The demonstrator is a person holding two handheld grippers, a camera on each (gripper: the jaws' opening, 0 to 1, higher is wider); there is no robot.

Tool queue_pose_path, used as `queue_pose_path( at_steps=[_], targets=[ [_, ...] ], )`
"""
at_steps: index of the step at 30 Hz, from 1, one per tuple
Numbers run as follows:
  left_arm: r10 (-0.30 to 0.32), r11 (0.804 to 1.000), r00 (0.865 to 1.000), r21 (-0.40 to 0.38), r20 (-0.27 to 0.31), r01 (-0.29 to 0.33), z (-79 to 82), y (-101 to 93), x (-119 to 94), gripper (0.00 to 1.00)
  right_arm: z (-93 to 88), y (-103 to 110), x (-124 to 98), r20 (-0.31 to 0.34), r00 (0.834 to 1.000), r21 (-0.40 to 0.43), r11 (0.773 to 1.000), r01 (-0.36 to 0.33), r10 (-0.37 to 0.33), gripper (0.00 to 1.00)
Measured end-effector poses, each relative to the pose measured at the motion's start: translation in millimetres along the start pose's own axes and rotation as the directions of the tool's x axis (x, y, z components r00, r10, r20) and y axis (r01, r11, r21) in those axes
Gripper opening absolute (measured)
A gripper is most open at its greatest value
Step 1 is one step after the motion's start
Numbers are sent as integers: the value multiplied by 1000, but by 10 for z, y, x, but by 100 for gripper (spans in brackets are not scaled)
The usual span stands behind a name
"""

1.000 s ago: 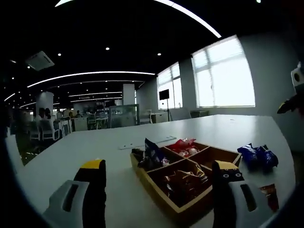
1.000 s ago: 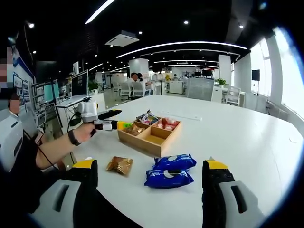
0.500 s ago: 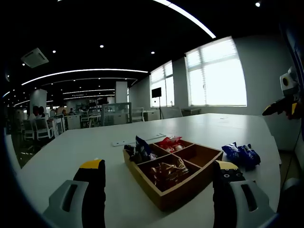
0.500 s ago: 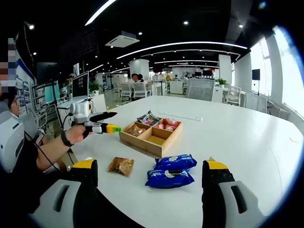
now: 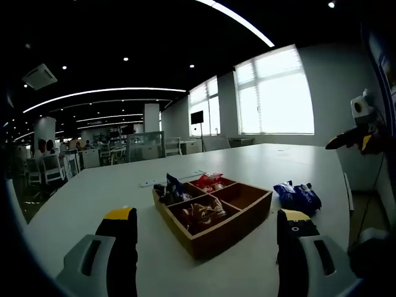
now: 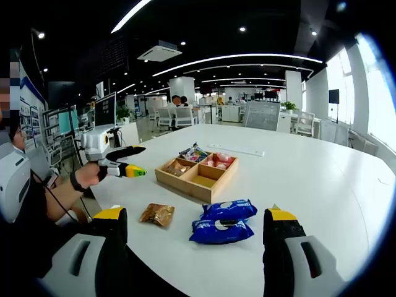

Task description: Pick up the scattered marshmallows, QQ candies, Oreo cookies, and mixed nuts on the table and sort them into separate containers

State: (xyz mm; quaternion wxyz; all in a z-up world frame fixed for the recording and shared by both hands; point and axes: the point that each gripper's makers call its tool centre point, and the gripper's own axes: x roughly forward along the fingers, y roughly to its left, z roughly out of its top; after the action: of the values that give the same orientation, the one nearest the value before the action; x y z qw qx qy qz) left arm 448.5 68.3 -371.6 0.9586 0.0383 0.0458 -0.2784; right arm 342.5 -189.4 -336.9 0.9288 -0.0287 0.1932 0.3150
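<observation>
A wooden four-compartment tray [image 6: 185,183] [image 5: 216,232] stands mid-table. It holds colourful packets [image 6: 193,153], red packets [image 6: 218,161] [image 5: 210,181] and brown packets [image 6: 176,167] [image 5: 201,213]; one compartment [image 6: 205,181] is bare. Two blue Oreo packs [image 6: 221,221] [image 5: 297,196] lie in front of my right gripper [image 6: 197,215], which is open and empty. A brown packet [image 6: 156,214] lies to their left. My left gripper [image 5: 207,216] [image 6: 141,161] is open and empty, held in a hand left of the tray and apart from it. The right gripper [image 5: 359,133] shows at the right edge.
The table [image 6: 297,179] is wide, white and round-edged, with a long flat white strip [image 6: 238,150] beyond the tray. A person's arm [image 6: 62,198] reaches in from the left. Desks, chairs and monitors [image 6: 102,108] fill the office behind.
The left gripper has drawn back from the tray toward the person, so the tray looks farther off in its view. The right gripper and the packets have stayed still.
</observation>
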Motion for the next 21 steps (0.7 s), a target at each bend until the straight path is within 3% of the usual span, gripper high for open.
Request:
queue_pose_path(
  at_steps=[21],
  targets=[
    [-59,998,998,9,-11,59,128,-318,-780,97,-32,-64,-9,-3,1000,14,1000,24,-24,87]
  ],
)
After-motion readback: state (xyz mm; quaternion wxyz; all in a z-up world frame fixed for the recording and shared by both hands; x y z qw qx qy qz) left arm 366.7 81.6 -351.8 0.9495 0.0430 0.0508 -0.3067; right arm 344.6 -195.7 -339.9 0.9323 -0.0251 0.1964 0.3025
